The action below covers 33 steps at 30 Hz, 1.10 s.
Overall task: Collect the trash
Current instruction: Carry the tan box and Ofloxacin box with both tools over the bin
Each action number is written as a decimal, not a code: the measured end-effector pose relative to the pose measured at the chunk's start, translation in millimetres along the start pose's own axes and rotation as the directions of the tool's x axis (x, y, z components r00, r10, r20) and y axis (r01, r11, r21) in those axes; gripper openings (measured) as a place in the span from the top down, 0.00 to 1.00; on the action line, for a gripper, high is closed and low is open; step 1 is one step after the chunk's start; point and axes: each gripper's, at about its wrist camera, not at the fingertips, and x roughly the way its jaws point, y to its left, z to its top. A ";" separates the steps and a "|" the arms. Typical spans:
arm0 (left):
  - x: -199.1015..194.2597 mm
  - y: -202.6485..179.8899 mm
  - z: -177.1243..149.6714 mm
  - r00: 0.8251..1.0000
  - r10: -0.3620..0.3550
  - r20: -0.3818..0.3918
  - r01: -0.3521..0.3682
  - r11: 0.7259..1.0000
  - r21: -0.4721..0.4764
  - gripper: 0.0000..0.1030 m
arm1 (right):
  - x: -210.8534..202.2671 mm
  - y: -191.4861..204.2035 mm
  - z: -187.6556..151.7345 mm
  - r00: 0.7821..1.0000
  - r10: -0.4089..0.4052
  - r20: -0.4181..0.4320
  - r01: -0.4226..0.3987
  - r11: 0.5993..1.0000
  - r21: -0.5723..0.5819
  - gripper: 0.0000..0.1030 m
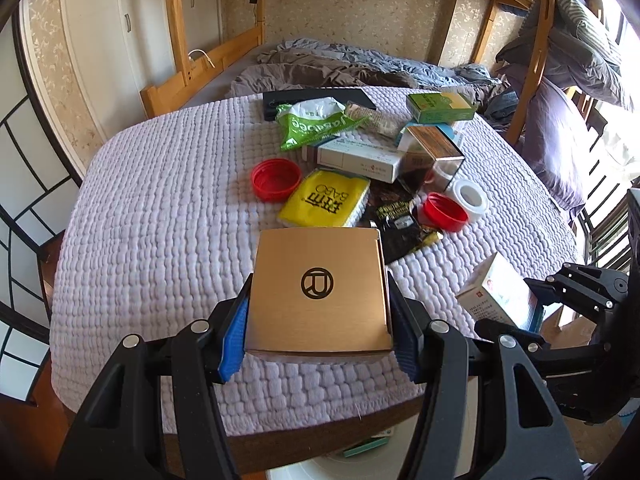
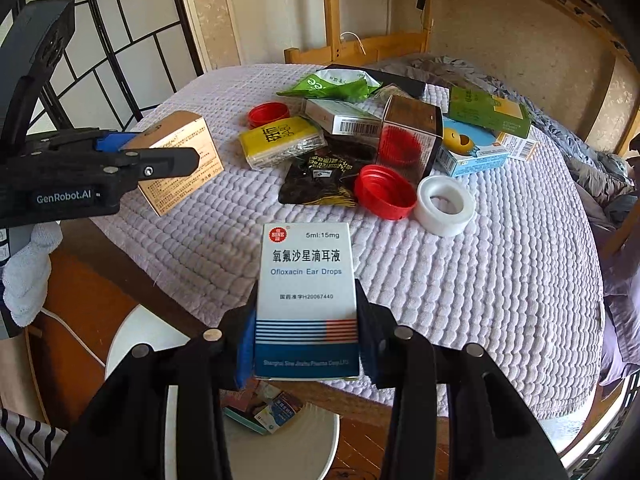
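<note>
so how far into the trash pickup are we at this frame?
Done: a few small boxes already lie in the white bin below the table edge. In hand: left gripper clamps the gold box, right gripper clamps the ear drops box, both near that edge. Left: most of the pile, including two red lids, tape roll, yellow packet, green bag.

sunlit bedroom, wooden bunk bed (image 1: 532, 40)

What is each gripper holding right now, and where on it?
Left gripper clamps the gold square box by its two side faces. Right gripper clamps the white-and-blue ear drops carton by its lower sides.
</note>
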 end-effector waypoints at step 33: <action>-29.3 -21.6 -73.8 0.997 -0.015 -0.078 0.015 1.000 0.007 0.42 | -43.3 36.8 -43.7 1.000 0.026 0.006 -0.026 1.000 -0.003 0.60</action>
